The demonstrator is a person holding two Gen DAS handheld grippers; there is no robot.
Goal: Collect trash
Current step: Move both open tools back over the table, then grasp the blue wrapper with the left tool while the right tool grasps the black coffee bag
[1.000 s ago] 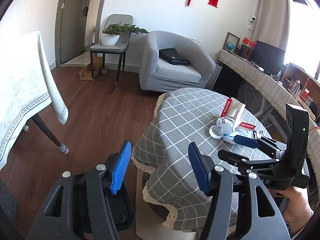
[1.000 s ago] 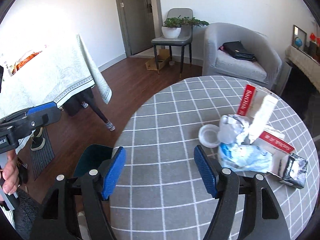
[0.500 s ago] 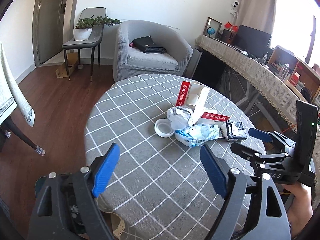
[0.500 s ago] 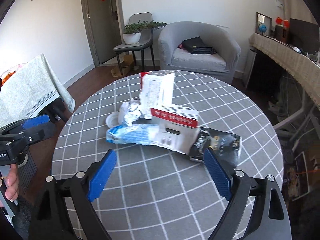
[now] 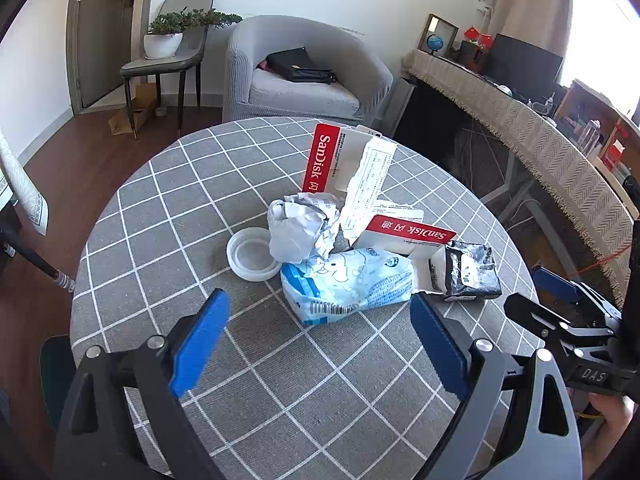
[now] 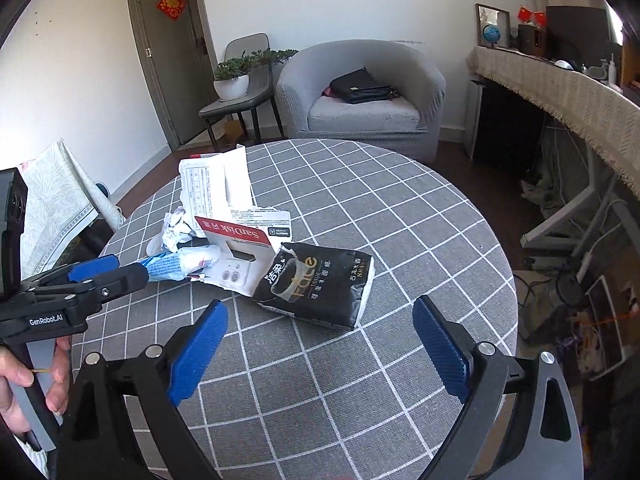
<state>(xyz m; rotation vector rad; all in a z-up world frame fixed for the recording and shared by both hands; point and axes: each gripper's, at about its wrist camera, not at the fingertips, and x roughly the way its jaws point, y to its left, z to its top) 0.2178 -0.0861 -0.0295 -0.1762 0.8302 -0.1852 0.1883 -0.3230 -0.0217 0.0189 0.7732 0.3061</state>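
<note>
A pile of trash lies on a round table with a grey checked cloth (image 5: 168,216). It holds a blue-and-white plastic wrapper (image 5: 348,284), crumpled white paper (image 5: 304,228), a white lid (image 5: 252,254), torn red-and-white SanDisk card packaging (image 5: 344,168) and a black tissue pack (image 5: 466,272). The black pack lies nearest in the right wrist view (image 6: 316,284), with the card packaging (image 6: 236,240) behind it. My left gripper (image 5: 318,336) is open and empty, just short of the blue wrapper. My right gripper (image 6: 320,344) is open and empty, just short of the black pack.
A grey armchair (image 5: 304,76) with a black bag stands behind the table. A chair with a potted plant (image 5: 168,44) is at the back left. A long cloth-covered desk (image 5: 520,120) runs along the right. A second clothed table (image 6: 52,204) stands to the left.
Both grippers have swung in over the round table and closer to the trash pile. The left one came from the table's left side. Both stayed open.
</note>
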